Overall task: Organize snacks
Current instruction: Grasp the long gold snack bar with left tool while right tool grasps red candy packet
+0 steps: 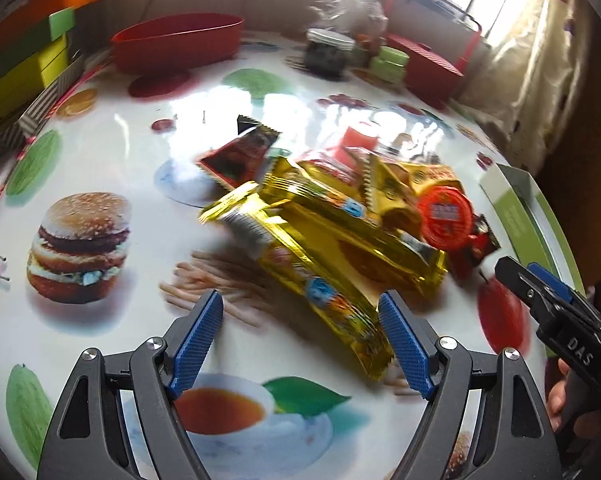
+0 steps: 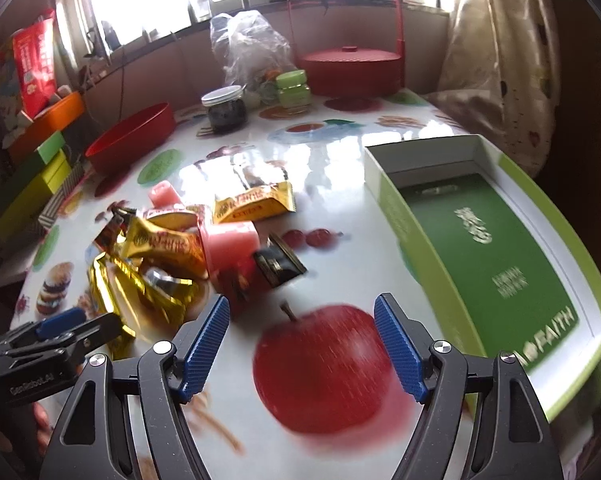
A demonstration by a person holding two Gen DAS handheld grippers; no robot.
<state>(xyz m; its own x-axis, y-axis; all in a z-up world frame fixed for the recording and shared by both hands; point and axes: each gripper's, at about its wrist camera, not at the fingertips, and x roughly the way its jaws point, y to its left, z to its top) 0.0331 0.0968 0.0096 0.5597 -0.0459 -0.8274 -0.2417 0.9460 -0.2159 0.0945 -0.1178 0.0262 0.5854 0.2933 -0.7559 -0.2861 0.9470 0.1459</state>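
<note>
- Green-and-white open box (image 2: pixel 496 264) — lies on the table (image 1: pixel 112 152) just right of the right gripper (image 2: pixel 302 342), nothing visible in it but printed card.
- Gold foil packs (image 1: pixel 332 240) and small red wrappers make 1 heap mid-table, ahead of the left gripper (image 1: pixel 300 344).
- Nearest gold pack (image 1: pixel 340 312) runs with its long axis slanting toward the left gripper's right finger — its end lies near that pad (image 1: pixel 404 344).
- Left gripper spread wide, gripping nothing, and nearer the heap.
- Right gripper also spread, unloaded, above a printed apple.
</note>
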